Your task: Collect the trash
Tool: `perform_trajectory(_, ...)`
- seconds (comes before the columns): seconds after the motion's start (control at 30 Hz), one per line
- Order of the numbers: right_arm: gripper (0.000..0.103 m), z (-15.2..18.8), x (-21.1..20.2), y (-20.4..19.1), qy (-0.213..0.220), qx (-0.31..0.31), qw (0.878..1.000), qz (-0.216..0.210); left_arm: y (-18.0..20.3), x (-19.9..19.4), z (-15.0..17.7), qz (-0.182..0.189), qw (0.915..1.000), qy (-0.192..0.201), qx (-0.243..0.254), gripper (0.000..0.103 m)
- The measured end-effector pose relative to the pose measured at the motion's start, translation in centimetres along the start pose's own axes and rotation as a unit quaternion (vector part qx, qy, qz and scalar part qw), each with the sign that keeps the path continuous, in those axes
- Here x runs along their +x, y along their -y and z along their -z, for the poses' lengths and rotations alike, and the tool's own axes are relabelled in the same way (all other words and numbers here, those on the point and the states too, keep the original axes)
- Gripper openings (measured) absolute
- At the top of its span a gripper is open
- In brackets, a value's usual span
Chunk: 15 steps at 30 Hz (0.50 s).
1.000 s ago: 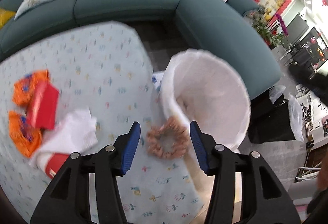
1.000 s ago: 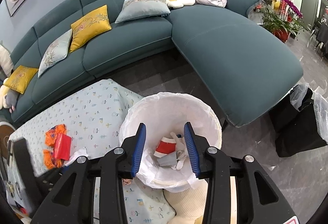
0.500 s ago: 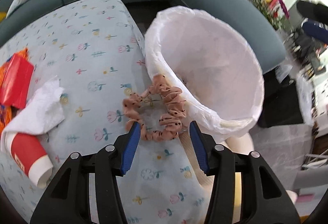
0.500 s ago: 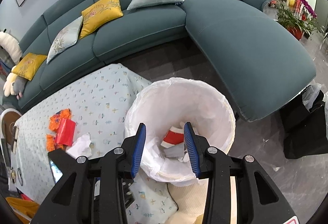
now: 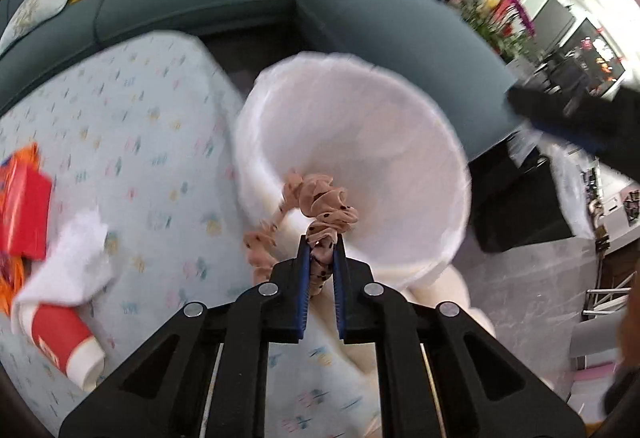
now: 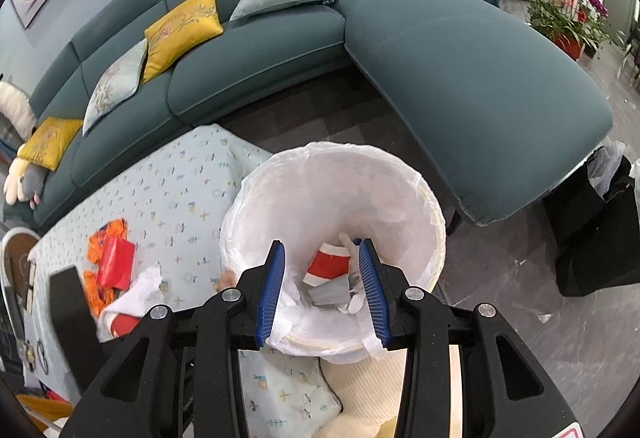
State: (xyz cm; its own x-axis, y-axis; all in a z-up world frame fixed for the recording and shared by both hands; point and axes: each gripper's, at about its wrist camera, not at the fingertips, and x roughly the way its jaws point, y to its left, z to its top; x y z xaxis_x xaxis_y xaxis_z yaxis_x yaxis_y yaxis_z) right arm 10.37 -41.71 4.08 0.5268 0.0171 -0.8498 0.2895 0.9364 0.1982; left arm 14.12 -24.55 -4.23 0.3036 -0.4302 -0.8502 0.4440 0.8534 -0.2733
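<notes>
My left gripper [image 5: 321, 250] is shut on a pink dotted scrunchie [image 5: 320, 197] and holds it lifted at the near rim of the white-lined trash bin [image 5: 440, 141]. On the flowered tablecloth [image 5: 132, 117] to the left lie a red paper cup [image 5: 60, 334], a white tissue [image 5: 72, 262], a red packet [image 5: 24, 213] and orange wrappers [image 6: 105, 234]. My right gripper [image 6: 322, 266] is open and empty above the bin [image 6: 432, 205], which holds a red cup [image 6: 330, 264] and scraps.
A teal corner sofa [image 6: 460, 57] with cushions wraps behind the table and bin. A black bag [image 6: 600, 238] stands on the grey floor at right. A cream cushion [image 6: 360, 386] lies under the bin. A small part of the scrunchie shows in the right wrist view [image 6: 228, 278].
My left gripper closed on the scrunchie and lifted it off the tablecloth toward the bin rim. My right gripper stayed open over the bin.
</notes>
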Motion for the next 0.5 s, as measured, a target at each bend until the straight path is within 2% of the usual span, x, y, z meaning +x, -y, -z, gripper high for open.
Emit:
perform_trajectory(0.13,0.038,-0.4,-0.2,0.5,0.009,0.01,1.0,0.003,2.3,0.1,-2.7,0.025,0.9995,0.012,0.012,0.012)
perform_trajectory(0.23,0.039,-0.5,-0.5,0.6,0.017,0.01,1.0,0.013,3.4,0.5,-3.9,0.02,0.9994,0.016,0.022,0.024)
perform_trajectory(0.33,0.049,-0.7,-0.9,0.8,0.026,0.012,0.999,0.018,3.5,-0.1,-4.3,0.012,0.9994,0.028,0.02,0.046)
perform_trajectory(0.5,0.049,-1.6,-2.3,-0.2,0.034,-0.002,0.999,0.019,1.2,-2.4,-3.7,-0.003,0.9994,0.034,-0.005,0.049)
